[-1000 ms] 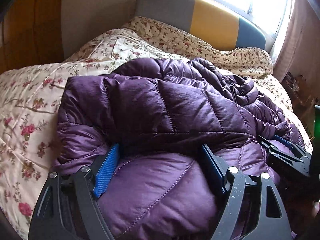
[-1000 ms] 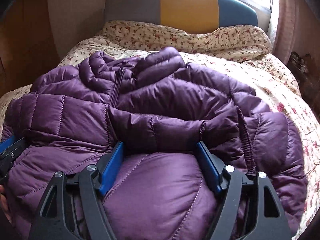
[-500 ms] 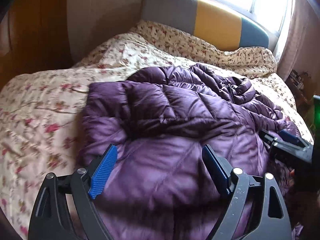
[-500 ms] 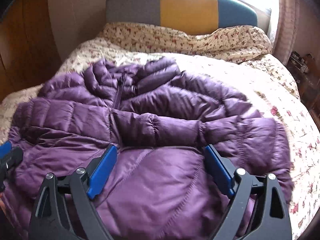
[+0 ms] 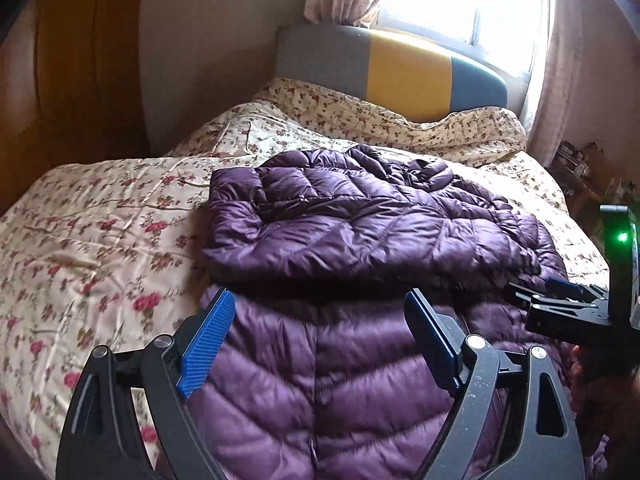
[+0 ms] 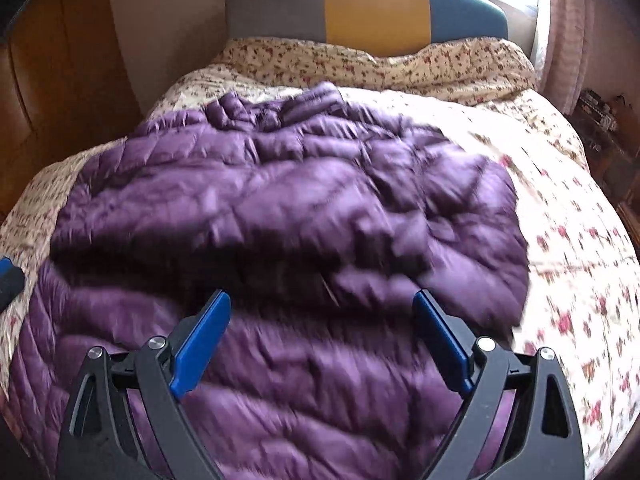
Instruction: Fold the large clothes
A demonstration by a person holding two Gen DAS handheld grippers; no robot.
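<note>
Both tools empty right now. My left gripper has its jaws spread wide with nothing between the pads, hovering above the near part of the purple down jacket. My right gripper is just as wide, also empty, over the same near part; it shows at the right edge of the left wrist view too, with a hand behind it. The jacket is the landmark: it lies across the middle of the floral bedspread, collar end toward the grey-yellow-blue headboard, hem end toward me. Far half looks doubled toward me, with a puffy fold edge running across its middle and a shadowed gap under that edge. My read: one fold is laid, and the next step is to flatten or re-grip for the second fold. To do it well I'd come down on the near hem at two points well apart, one toward each side seam of the jacket, and close on the shell plus fill, not just the slick outer layer, since this fabric will slide out of a shallow bite. Lift both sides evenly and carry the hem over the fold edge toward the collar. Right wrist view is motion-blurred, so seam detail on that side I can't tell.
</note>
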